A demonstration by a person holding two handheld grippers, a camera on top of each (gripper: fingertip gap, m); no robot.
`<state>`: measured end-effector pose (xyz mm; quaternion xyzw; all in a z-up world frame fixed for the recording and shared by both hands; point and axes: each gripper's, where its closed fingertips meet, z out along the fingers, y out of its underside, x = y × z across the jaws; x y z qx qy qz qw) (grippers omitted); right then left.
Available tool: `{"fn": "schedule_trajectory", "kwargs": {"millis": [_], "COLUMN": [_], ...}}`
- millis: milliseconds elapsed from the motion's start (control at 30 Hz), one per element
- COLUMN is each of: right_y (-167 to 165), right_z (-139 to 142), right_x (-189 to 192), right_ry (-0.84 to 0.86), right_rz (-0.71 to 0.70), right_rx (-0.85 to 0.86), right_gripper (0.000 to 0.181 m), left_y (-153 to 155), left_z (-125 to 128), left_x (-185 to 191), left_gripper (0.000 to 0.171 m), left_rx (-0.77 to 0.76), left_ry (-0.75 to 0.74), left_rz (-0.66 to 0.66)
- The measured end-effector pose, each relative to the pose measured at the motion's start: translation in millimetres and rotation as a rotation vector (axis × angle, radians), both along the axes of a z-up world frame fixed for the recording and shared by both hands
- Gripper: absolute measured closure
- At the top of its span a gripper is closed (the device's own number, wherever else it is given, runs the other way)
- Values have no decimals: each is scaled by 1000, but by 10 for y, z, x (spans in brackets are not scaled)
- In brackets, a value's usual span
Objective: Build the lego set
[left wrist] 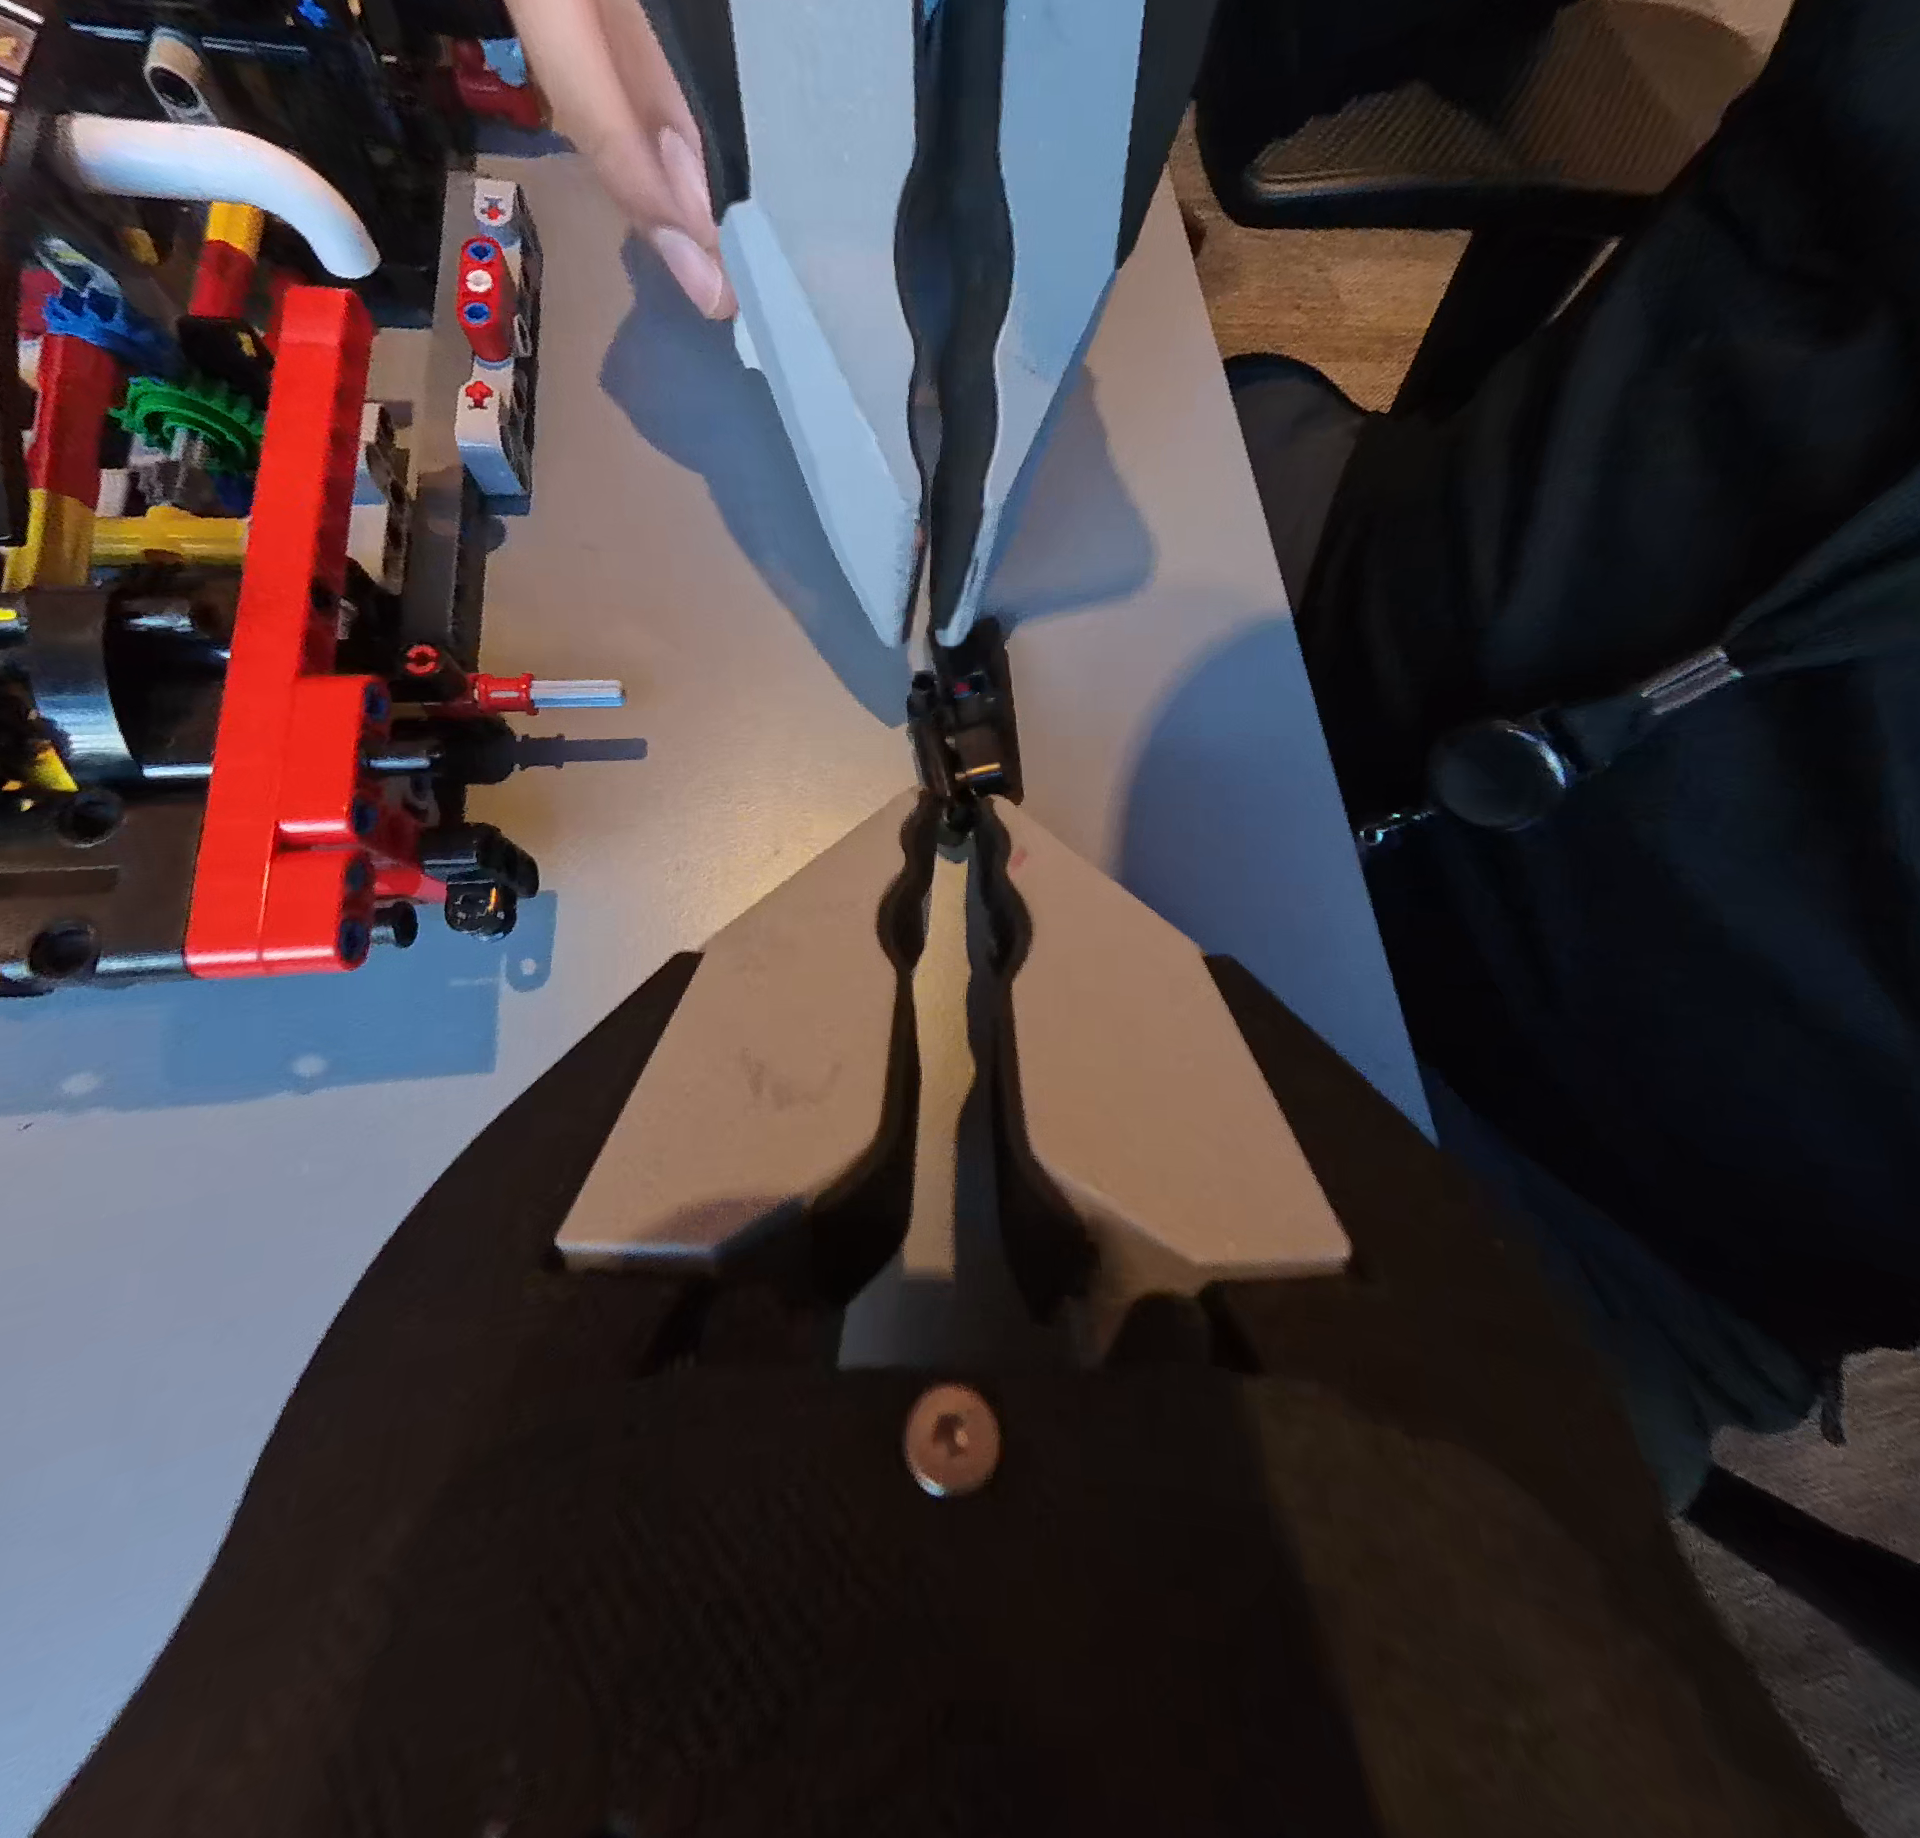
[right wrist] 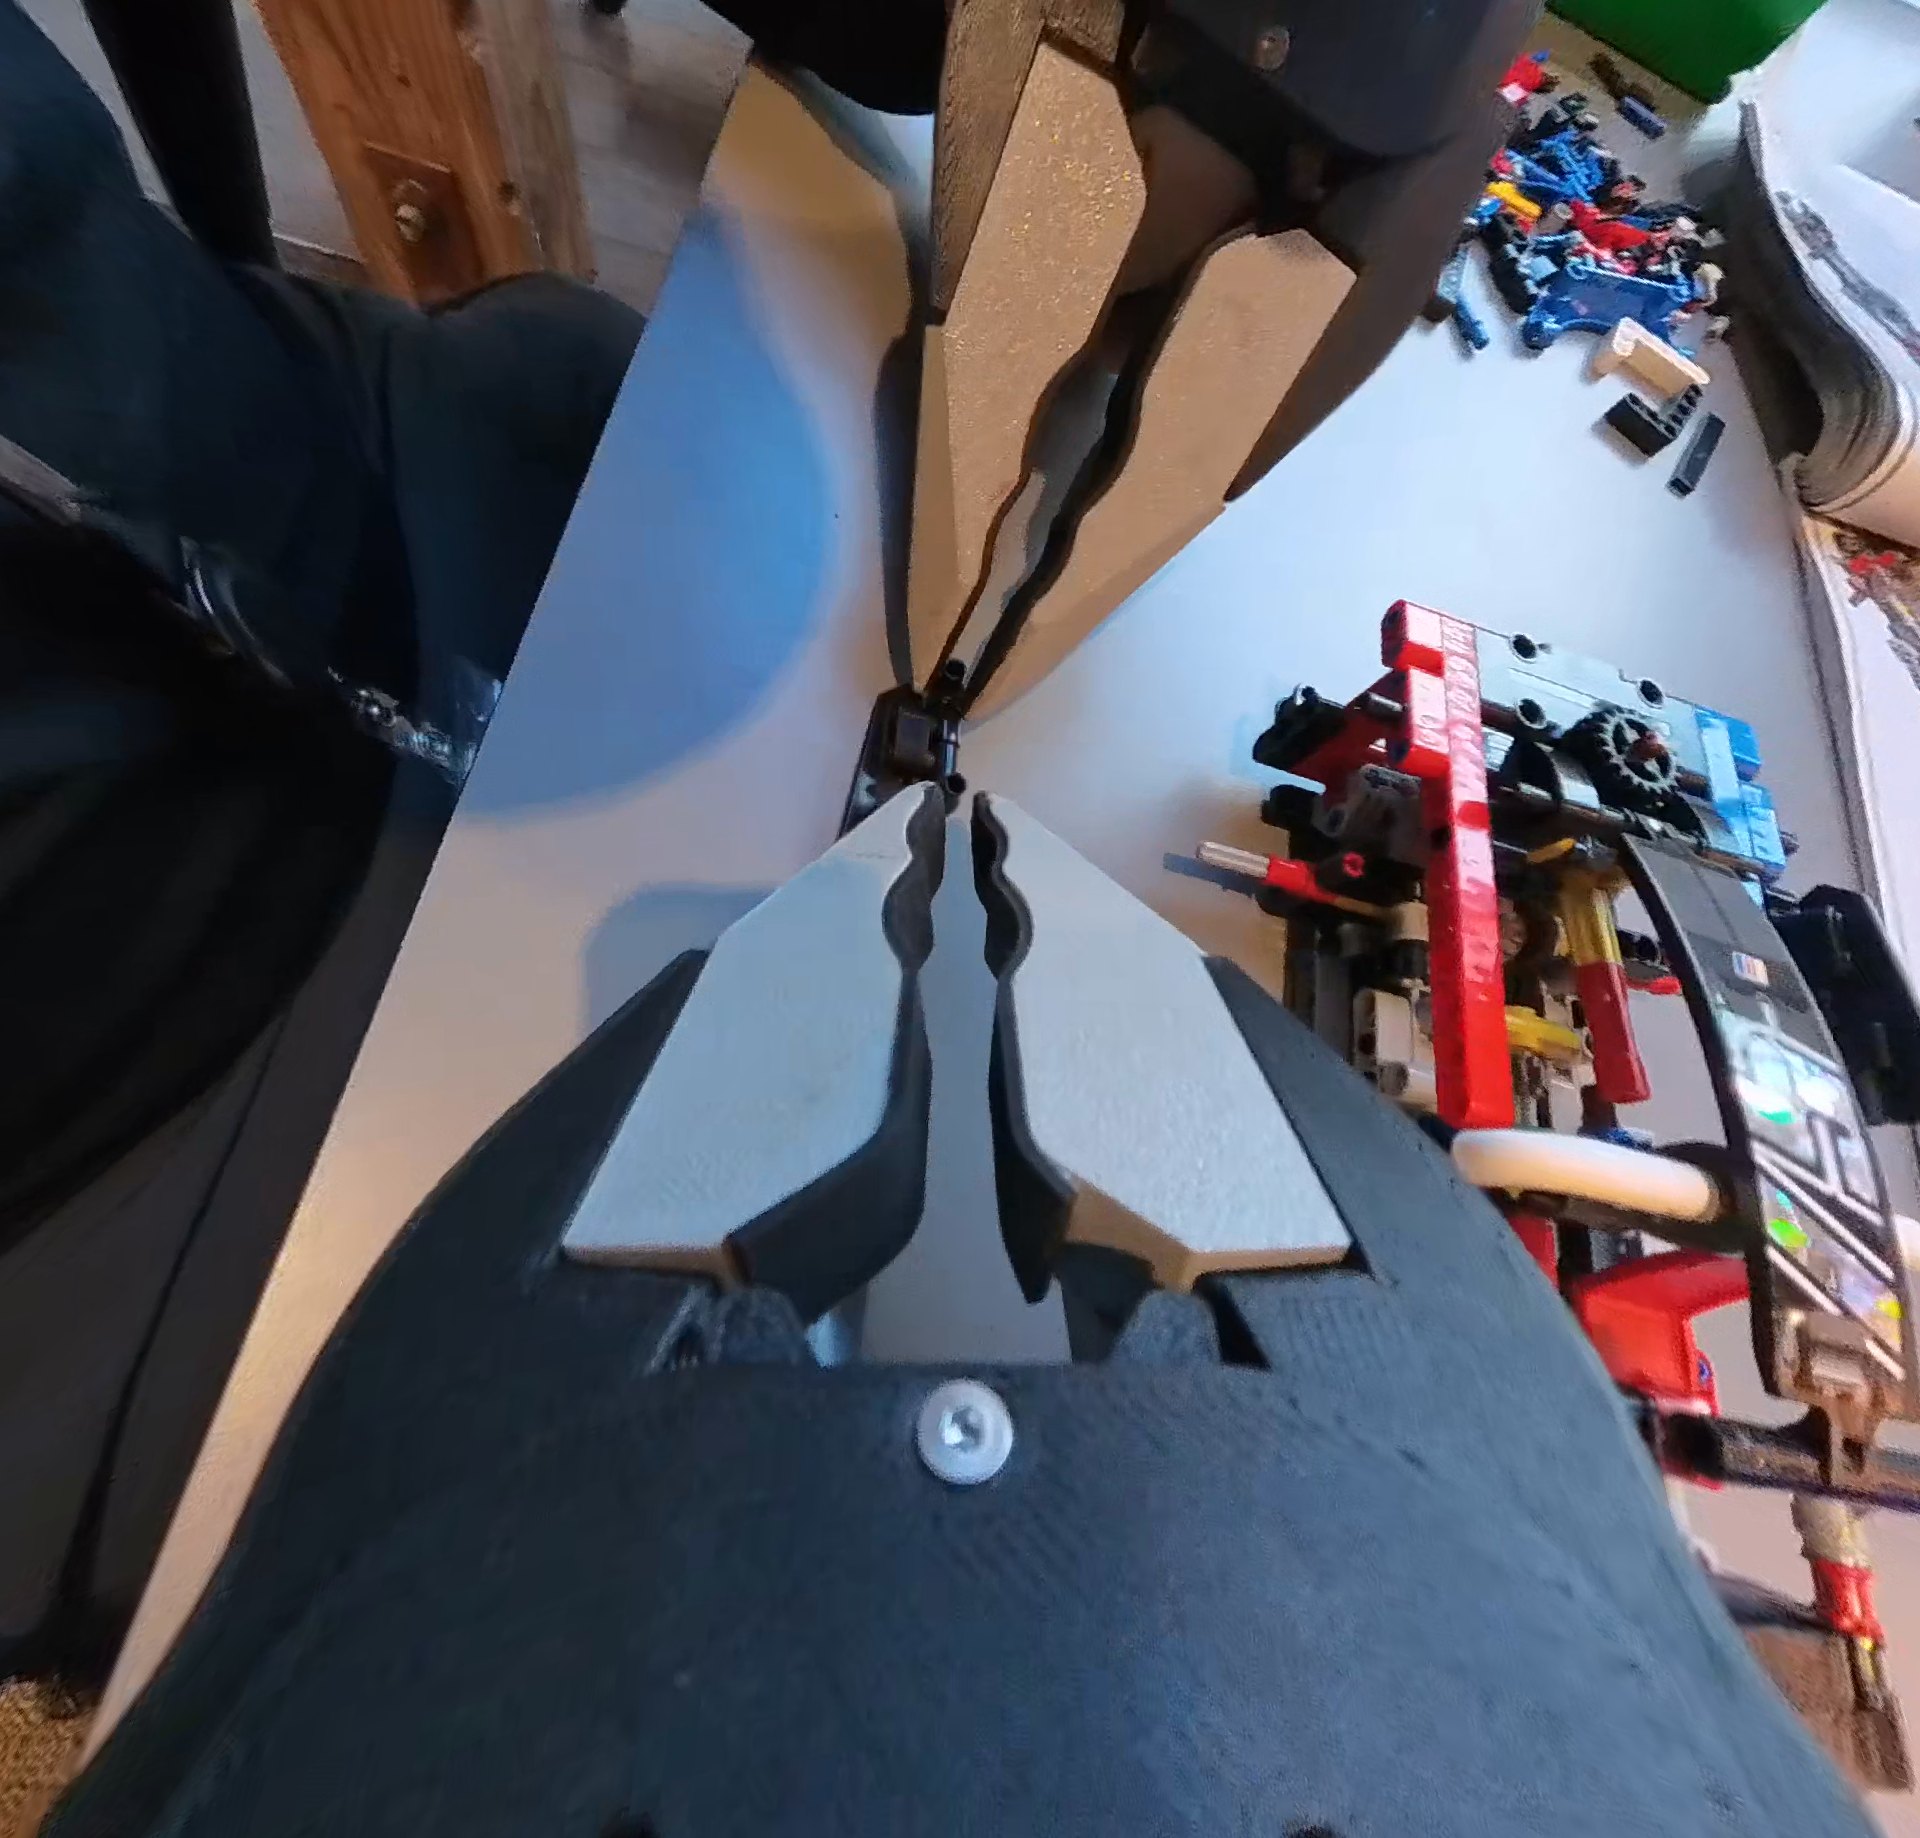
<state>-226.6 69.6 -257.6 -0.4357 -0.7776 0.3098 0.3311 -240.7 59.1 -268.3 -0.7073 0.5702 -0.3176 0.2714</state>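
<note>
white table [right wrist: 1403, 562] bears lego model [right wrist: 1475, 905], loose pieces [right wrist: 1579, 230].

Your small black lego connector piece [left wrist: 964, 730] hangs above the white tabletop near its edge, pinched between two sets of tips meeting nose to nose; a red dot shows on it, and a thin black pin [right wrist: 953, 668] sticks out of it. Your half-built lego model [left wrist: 260, 562], a mass of red beams, black frames, yellow axles, a green gear and a curved white tube, lies on the table well apart. A loose pile of blue, red and black lego parts [right wrist: 1579, 230] lies farther back.
</note>
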Motion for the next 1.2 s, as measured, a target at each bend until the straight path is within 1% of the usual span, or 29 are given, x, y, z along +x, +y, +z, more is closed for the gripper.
{"fn": "schedule_trajectory", "kwargs": {"millis": [167,267,300,400,533,700,833,967,1067,1200], "right_y": [-13,-21,-15,7,20,76,82,77,50,35], "right_z": [-80,-79,-81,-82,-85,-90,-92,-94,-91,-52], "right_x": [-63,-67,-70,-74,-62,-78,-77,-81,-71,-7], "right_ry": [-43,-35,-35,-34,-42,-60,-76,-82,-68,-80], "right_rz": [23,26,20,5,-8,-102,-170,-232,-211,-113], "right_rx": [-11,1,5,10,-6,-20,15,12,18,-45], "right_gripper": [180,180,180,180,180,180,181,181,181,180], "left_y": [12,39,29,1,11,62,62,54,31,17], "left_z": [-22,-41,-41,-45,-48,-45,-48,-49,-49,-50], "left_x": [-4,2,22,88,102,78,81,80,85,73], "left_gripper": [167,158,157,159,159,161,161,162,162,164], "left_rx": [0,-6,-17,-41,-76,-147,-125,-119,-120,-98], "left_ry": [14,26,24,22,18,2,6,6,6,14], "left_rz": [7,38,39,33,57,129,160,179,161,116]}}
